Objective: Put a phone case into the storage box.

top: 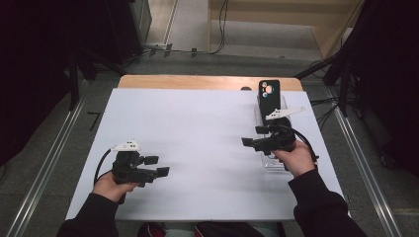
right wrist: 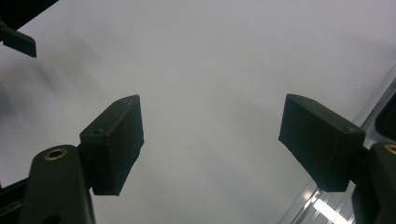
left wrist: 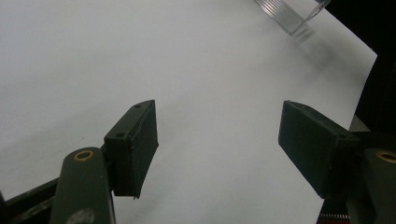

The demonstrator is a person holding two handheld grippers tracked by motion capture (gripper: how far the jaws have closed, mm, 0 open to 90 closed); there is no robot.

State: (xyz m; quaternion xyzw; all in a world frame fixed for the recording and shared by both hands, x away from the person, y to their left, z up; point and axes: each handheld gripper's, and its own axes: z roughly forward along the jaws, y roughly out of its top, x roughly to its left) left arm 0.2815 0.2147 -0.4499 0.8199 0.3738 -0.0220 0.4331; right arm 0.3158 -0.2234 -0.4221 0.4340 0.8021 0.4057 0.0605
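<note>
Phone stands upright in the clear stand at my table's far right. Right gripper hangs just beside it, released and empty. Left gripper, near-left, also gapes empty.

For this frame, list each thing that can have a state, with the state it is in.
Left gripper: open, nothing between its jaws, over the white table.
Right gripper: open, nothing between its jaws, by the clear stand.
Phone: upright in the clear stand, back and camera lenses facing the person, not held.
Clear stand: on the table's right side, holding the phone.
</note>
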